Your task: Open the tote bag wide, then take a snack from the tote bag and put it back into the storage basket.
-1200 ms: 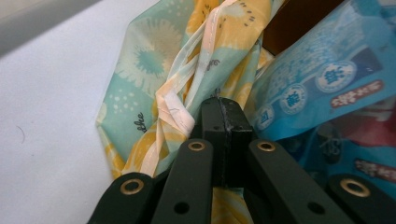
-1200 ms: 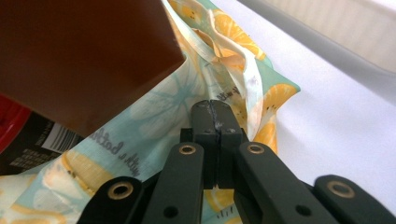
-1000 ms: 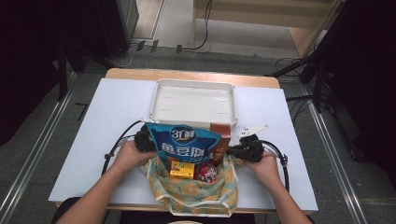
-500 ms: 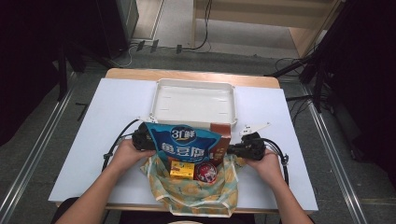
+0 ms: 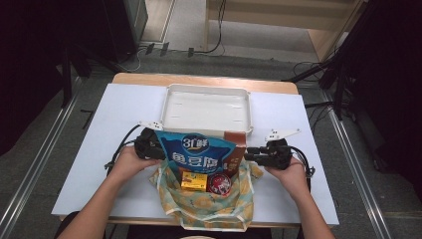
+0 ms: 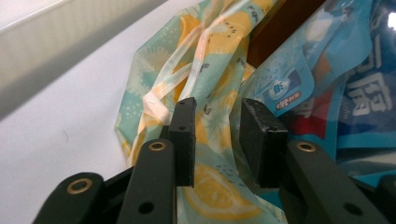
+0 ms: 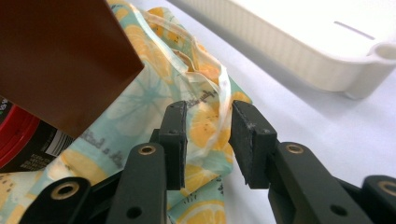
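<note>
Since the earlier frame, drawn outward from the lemon-print bag [image 5: 209, 206] on either side, jaws of both just been opening: left hand-held gripper [image 6: 215, 135] parted a little with bag fabric and its pale handle in the gap, pads not pressing; right hand-held gripper [image 7: 205, 140] likewise parted, handle strip loose between. Bag lying at the table's [image 5: 74, 164] near edge, midway along, between the two, holding a blue snack packet [image 5: 201, 154], brown box [image 7: 56, 56], yellow box [image 5: 194, 181] and red-lidded tub [image 5: 219, 183]. Beyond it, toward the far edge, a white tray [image 5: 206, 107].

Teal plastic bag [image 5: 209, 206] with orange-slice print; blue foil snack pouch [image 5: 199, 152] (white lettering); white plastic tray [image 5: 206, 107] behind pouch.
</note>
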Motion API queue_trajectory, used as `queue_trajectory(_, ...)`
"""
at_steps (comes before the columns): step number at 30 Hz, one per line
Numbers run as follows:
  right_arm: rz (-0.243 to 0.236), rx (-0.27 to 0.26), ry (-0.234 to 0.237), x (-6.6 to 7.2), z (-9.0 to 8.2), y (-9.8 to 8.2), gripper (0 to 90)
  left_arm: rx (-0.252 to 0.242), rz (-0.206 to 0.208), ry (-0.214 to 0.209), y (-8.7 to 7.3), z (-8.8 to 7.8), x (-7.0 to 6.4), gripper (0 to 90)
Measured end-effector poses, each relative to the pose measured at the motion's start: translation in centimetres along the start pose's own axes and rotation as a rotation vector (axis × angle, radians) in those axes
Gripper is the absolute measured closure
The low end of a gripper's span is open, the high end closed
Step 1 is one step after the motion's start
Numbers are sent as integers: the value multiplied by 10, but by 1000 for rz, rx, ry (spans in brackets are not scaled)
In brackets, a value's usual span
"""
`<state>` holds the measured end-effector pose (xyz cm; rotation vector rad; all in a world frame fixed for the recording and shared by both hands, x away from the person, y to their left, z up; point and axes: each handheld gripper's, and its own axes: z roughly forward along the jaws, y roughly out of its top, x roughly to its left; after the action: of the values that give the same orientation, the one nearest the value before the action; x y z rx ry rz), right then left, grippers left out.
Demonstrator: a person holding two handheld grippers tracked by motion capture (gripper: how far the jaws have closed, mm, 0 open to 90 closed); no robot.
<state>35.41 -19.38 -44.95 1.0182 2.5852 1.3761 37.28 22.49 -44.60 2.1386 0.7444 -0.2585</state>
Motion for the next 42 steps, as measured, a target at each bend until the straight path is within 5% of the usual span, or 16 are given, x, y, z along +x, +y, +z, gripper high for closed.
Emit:
queue_trajectory(17, 37, 25, -18, -4, -1, 1, 548, -58, 7, 35, 1, -21, -5, 523)
queue_trajectory(20, 40, 22, -19, -6, -1, 2, 540, -30, 20, 59, 2, -23, -6, 501)
queue_trajectory(42, 78, 1, -47, -14, -3, 5, 461, -59, 42, 42, 2, -54, -22, 439)
